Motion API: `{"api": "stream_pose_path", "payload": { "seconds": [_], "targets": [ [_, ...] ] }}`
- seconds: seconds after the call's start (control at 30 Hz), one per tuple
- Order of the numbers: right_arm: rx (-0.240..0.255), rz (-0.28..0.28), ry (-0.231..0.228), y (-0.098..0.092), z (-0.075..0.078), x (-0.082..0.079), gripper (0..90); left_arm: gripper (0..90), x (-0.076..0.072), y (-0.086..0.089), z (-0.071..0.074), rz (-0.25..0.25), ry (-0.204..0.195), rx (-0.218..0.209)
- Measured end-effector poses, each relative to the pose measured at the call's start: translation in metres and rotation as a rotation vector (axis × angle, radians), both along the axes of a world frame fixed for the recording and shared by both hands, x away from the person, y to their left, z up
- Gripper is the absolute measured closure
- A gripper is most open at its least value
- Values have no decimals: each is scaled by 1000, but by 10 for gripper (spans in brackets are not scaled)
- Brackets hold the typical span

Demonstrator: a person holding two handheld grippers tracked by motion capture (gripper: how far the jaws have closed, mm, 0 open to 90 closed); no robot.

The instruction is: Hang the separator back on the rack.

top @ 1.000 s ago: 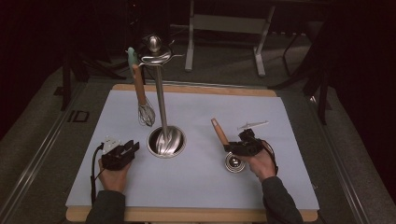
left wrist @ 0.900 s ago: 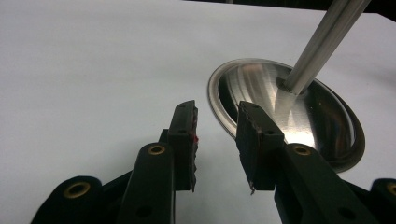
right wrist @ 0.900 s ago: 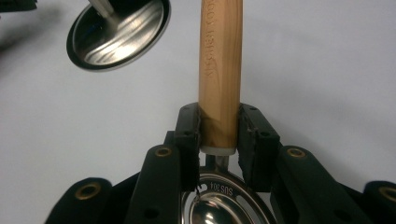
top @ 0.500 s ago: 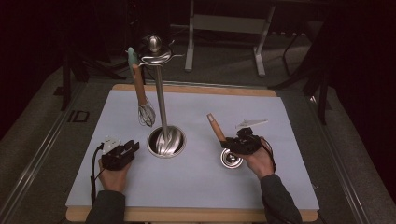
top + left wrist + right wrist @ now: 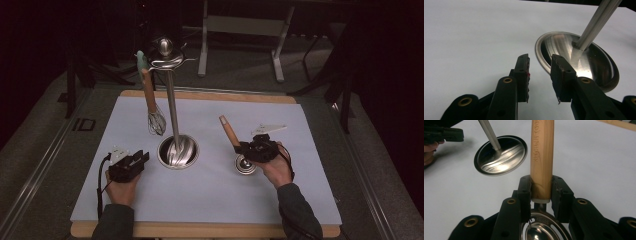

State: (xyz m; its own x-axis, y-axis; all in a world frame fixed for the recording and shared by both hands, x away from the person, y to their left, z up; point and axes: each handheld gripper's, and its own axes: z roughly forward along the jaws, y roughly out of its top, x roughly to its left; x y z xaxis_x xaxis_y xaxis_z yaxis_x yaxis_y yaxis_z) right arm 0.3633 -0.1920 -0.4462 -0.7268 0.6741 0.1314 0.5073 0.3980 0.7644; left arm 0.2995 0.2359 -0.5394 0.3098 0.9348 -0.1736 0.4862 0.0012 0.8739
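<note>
A steel utensil stand [image 5: 171, 95] rises from its round base [image 5: 178, 151] [image 5: 576, 58] [image 5: 500, 155] in the middle of the mat. A whisk [image 5: 152, 107] with a wooden handle hangs from the stand's top. My right gripper [image 5: 248, 148] [image 5: 541, 192] is shut on the wooden handle [image 5: 541, 157] of a steel ladle [image 5: 245, 164], whose bowl [image 5: 541, 232] lies under the jaws. The handle [image 5: 229, 131] slants up and away toward the stand. My left gripper [image 5: 139, 159] [image 5: 540, 73] rests on the mat left of the base, open, nothing between its jaws.
A pale mat [image 5: 210, 195] covers a wooden board [image 5: 200, 230]. A grey three-cornered plate [image 5: 269, 128] lies on the mat behind my right hand. Dark floor and metal frame legs [image 5: 240, 30] lie beyond the table's far edge.
My right gripper with the ladle has shifted slightly left, and the handle has tilted more toward the stand. The left gripper has stayed in place.
</note>
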Motion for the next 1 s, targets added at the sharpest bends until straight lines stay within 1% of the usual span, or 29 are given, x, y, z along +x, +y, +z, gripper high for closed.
{"api": "stream_pose_path", "payload": {
  "seconds": [0.27, 0.37, 0.47, 0.53, 0.57, 0.6, 0.87, 1.0],
  "targets": [
    [24, 25, -35, 2, 7, 0, 711, 683, 0, 0, 0, -1, 1, 2],
    [25, 32, -47, 3, 10, 0, 711, 683, 0, 0, 0, 0, 0, 1],
    [40, 49, -65, 4, 13, 0, 711, 683, 0, 0, 0, 0, 0, 0],
    [46, 52, -67, 5, 15, 0, 711, 683, 0, 0, 0, 0, 0, 1],
    [49, 57, -77, 5, 16, 1, 711, 683, 0, 0, 0, 0, 0, 0],
    [54, 68, -90, 8, 20, 1, 711, 683, 0, 0, 0, 0, -1, 1],
    [69, 92, -135, 13, 37, 2, 711, 683, 0, 0, 0, 0, 0, 1],
    [88, 103, -156, 15, 46, 4, 711, 683, 0, 0, 0, 0, 0, 0]
  ]
}}
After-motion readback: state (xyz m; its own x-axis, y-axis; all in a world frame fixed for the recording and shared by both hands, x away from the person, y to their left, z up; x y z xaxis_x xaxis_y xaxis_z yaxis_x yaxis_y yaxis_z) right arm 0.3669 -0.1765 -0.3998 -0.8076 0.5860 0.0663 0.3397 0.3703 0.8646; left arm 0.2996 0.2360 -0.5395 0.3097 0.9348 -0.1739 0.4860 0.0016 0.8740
